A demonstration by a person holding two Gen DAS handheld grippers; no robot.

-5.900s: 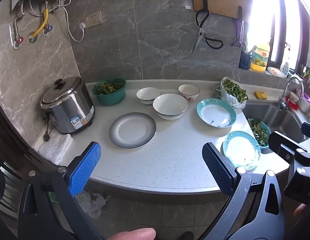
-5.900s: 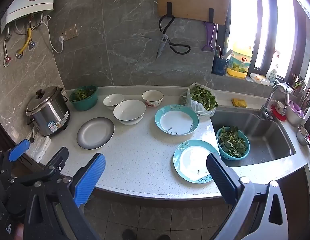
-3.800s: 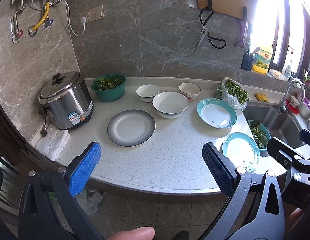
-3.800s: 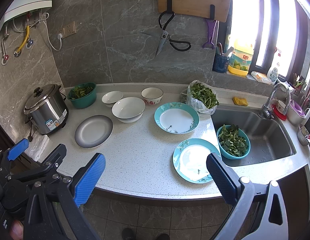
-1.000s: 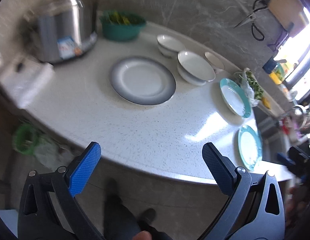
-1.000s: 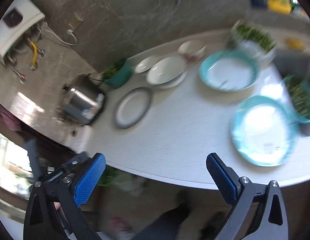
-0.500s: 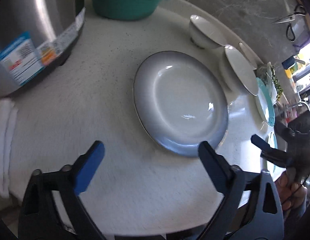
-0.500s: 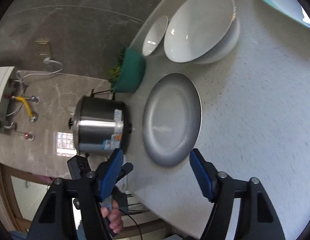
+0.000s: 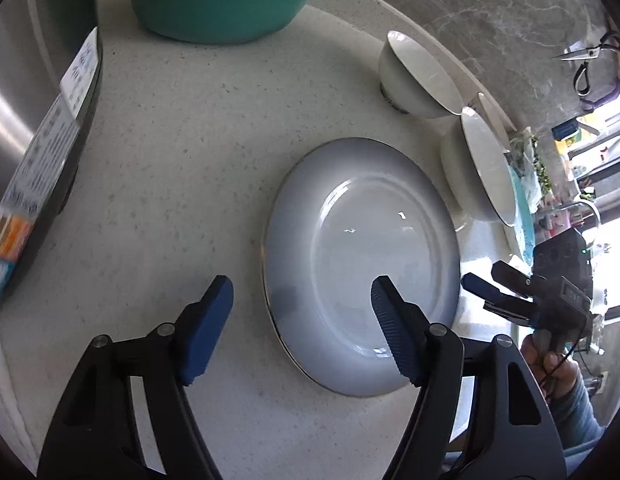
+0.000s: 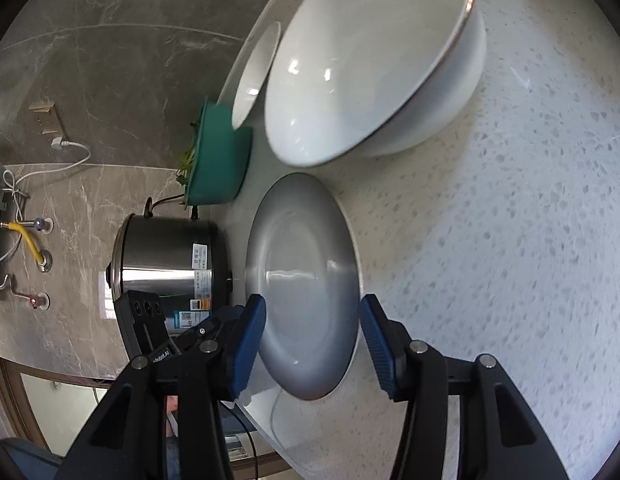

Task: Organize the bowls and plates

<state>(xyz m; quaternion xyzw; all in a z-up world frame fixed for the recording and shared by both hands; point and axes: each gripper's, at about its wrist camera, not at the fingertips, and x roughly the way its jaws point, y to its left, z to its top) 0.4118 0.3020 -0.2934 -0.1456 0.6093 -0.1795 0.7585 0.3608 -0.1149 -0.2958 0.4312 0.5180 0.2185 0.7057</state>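
Grey plate (image 9: 362, 264): lies flat on the counter (image 9: 190, 160), beside the large white bowl (image 10: 374, 60).
Handling: we judge it rigid, glazed, slippery, breakable; we grasp opposite rims.
Left gripper (image 9: 302, 304): closing, straddling the near rim, untouched.
Right gripper (image 10: 312, 330): closing, rim between jaws.

You are looking at a grey plate (image 9: 362, 264) shading from a pale centre to a darker rim, lying on a white countertop (image 9: 182, 152) flecked with grey. At its one o'clock, two white bowls (image 9: 418, 76) are showing thin dark rims. At eleven o'clock a teal basin (image 9: 222, 0) is holding green leaves. Your grippers' black frames are carrying blue ribbed pads (image 9: 390, 336). The cooker (image 10: 166, 256) is gleaming silver against grey marbled wall tiles (image 10: 110, 40).
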